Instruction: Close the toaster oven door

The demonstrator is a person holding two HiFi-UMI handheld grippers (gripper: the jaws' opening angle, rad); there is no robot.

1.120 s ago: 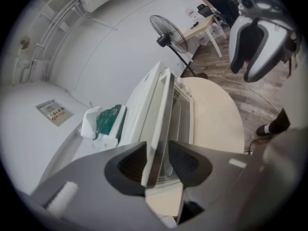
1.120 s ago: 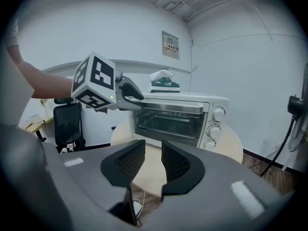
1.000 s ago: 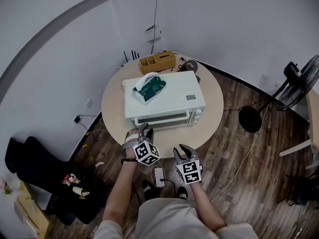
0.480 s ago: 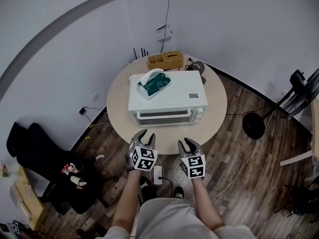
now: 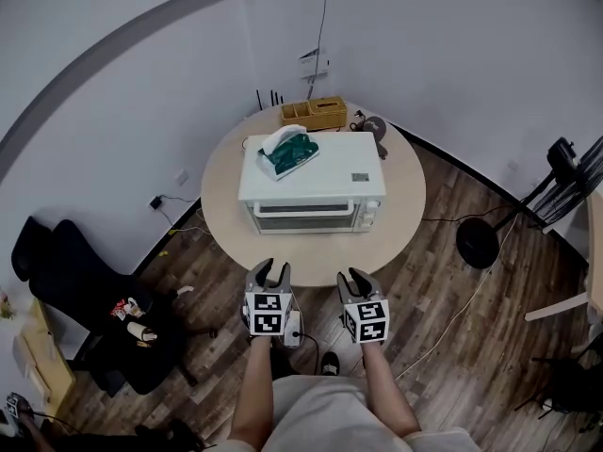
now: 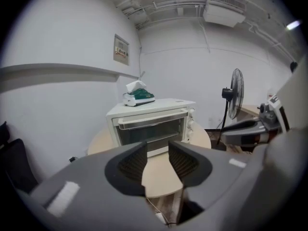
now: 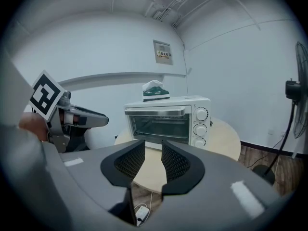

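Observation:
A white toaster oven (image 5: 311, 191) stands on a round beige table (image 5: 405, 196); its glass door (image 7: 159, 124) sits upright against the front, handle at the top. Both grippers hang over the wooden floor, short of the table's near edge and apart from the oven. My left gripper (image 5: 268, 269) is open with nothing between its pads; in the left gripper view the oven (image 6: 151, 126) shows beyond the left gripper (image 6: 157, 153). My right gripper (image 5: 356, 277) is also open and empty, and in the right gripper view the right gripper (image 7: 153, 150) points at the oven front.
A green and white tissue pack (image 5: 287, 149) lies on top of the oven. A wooden box (image 5: 314, 112) sits at the table's far edge. A power strip (image 5: 294, 326) lies on the floor between the grippers. Black chair (image 5: 66, 281) at left, standing fan (image 5: 565, 172) at right.
Both grippers have drawn back from the table's near edge toward the person. The left gripper has rolled level, its marker cube now facing up. The oven door looks the same.

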